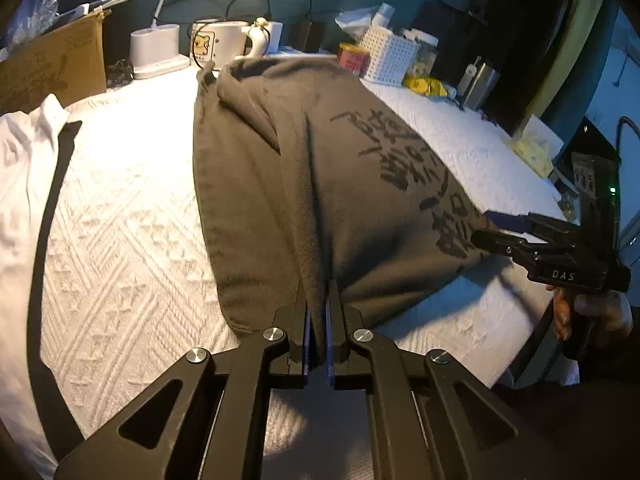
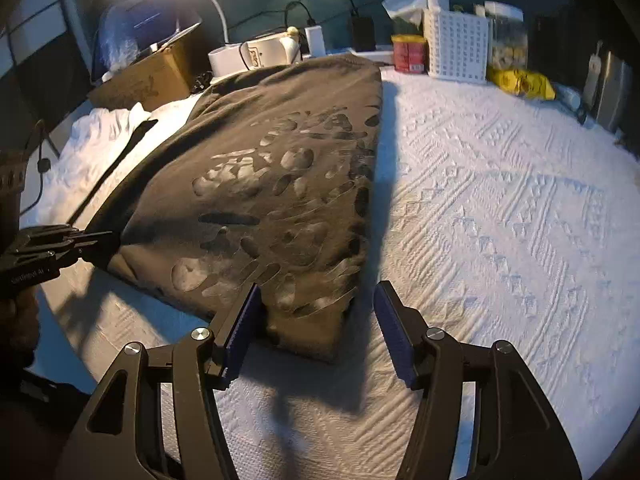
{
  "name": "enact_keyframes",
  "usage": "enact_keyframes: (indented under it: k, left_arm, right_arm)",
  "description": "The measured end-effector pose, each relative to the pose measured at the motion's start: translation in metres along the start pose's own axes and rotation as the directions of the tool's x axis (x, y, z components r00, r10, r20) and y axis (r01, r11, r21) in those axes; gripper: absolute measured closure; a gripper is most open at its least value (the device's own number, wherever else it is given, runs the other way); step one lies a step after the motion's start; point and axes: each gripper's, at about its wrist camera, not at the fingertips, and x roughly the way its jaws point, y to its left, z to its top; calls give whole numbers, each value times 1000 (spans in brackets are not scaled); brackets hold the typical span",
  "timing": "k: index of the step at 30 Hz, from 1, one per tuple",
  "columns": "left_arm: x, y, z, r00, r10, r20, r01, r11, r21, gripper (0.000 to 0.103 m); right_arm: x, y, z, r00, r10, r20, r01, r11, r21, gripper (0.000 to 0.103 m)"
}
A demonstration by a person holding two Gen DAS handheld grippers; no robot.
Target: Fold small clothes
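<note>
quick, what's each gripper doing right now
Left gripper: shut on the near hem of the dark t-shirt.
Right gripper: open, jaws straddling the shirt's near corner, not clamped.

Printed "DAS" in pale letters on the black body of the right hand-held gripper (image 1: 500,236). Large dark characters on the grey garment (image 1: 320,184) ahead, unreadable.

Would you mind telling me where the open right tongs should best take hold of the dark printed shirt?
Take the shirt at its near right corner, coming in low from the near edge. That corner lies thick and folded between the right tongs, which stand open astride it, so both layers can be pinched. The left tongs are shut on the same near hem, further left.
</note>
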Motion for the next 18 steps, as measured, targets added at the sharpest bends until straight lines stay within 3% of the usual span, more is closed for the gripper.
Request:
enact_keyframes:
  k: [2, 5, 9, 10, 11, 13, 16, 18]
  left_arm:
    - [-1, -2, 0, 1000, 3, 1, -3, 1000, 0, 99]
    - [-2, -4, -2, 1000, 12, 1, -12, 1000, 18, 99]
    - [-1, -5, -5, 1000, 19, 2, -19, 999, 37, 99]
    - [0, -5, -5, 1000, 20, 4, -20, 999, 38, 99]
    - [0, -5, -5, 1000, 21, 5, -21, 999, 37, 99]
    - [0, -6, -6, 1000, 28, 11, -28, 999, 43, 99]
    - [-1, -10, -8, 999, 45, 27, -47, 998, 51, 99]
    - [-2, -15, -10, 998, 61, 33, -63, 996, 60, 99]
  right_arm:
    - [-2, -4, -1, 1000, 26, 8, -27, 999, 38, 41]
    - [-6, -17, 0, 992, 128, 3, -127, 983, 135, 41]
    - [-7, -20, -2, 992, 117, 34, -122, 978, 172, 44]
    - [-6, -17, -3, 994, 101, 42, -106, 982, 156, 49]
    - [-4, -12, -4, 996, 78, 40, -82, 988, 133, 69]
    - [-3, -8, -5, 998, 40, 49, -45, 993, 111, 86]
    - [-6, -9, -8, 998, 47, 52, -51, 994, 96, 93]
    - [-9, -5, -10, 999, 4, 45, -6, 999, 44, 96]
